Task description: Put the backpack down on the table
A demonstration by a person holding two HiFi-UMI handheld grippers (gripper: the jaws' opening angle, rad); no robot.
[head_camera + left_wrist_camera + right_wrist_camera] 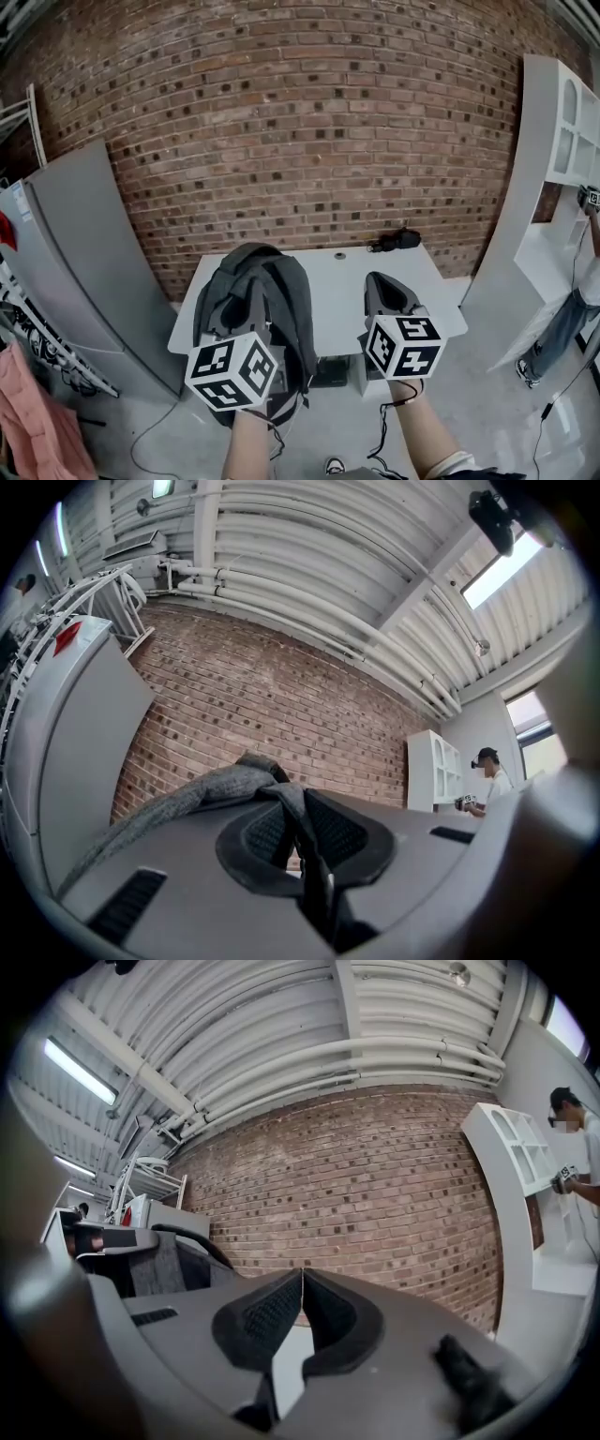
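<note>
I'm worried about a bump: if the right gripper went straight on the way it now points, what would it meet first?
Probably the brick wall. The right gripper, jaws shut and empty, seems to aim level above the white table, though depth is unclear.

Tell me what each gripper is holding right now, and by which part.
The left gripper grips the backpack by a grey strap near its top. The right gripper is shut on nothing.

tiny round object (339, 255) on table (337, 302), unidentifiable
</note>
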